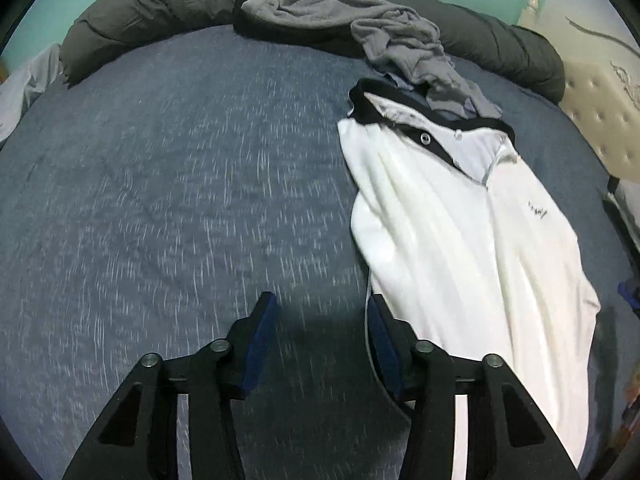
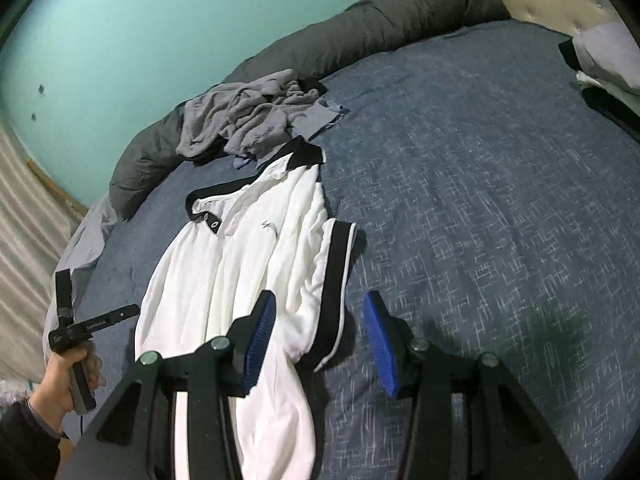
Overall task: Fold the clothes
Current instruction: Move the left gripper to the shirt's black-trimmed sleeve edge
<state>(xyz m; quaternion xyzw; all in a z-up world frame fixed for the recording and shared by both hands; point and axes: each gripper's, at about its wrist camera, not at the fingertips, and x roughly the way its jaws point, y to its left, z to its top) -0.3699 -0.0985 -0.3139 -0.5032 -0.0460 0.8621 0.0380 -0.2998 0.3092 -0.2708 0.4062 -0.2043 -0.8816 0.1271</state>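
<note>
With both your left gripper point(image 1: 320, 344) and right gripper point(image 2: 320, 344) spread and empty, the white polo shirt point(image 2: 240, 264), lying rumpled just below the grey clothes heap point(image 2: 244, 120), looks light and limp; pinch its black-trimmed sleeve hem.

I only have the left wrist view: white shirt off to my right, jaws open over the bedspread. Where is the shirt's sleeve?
Observer: The right wrist view shows a black-trimmed sleeve lying on the bedspread on the white shirt's far side from you.
Operator: Is the right gripper holding it?
Observer: No. The right gripper is open, its fingers straddling the sleeve's trim.
Operator: Anything else over there?
Observer: Folded clothes sit at the bed's far right edge.
</note>
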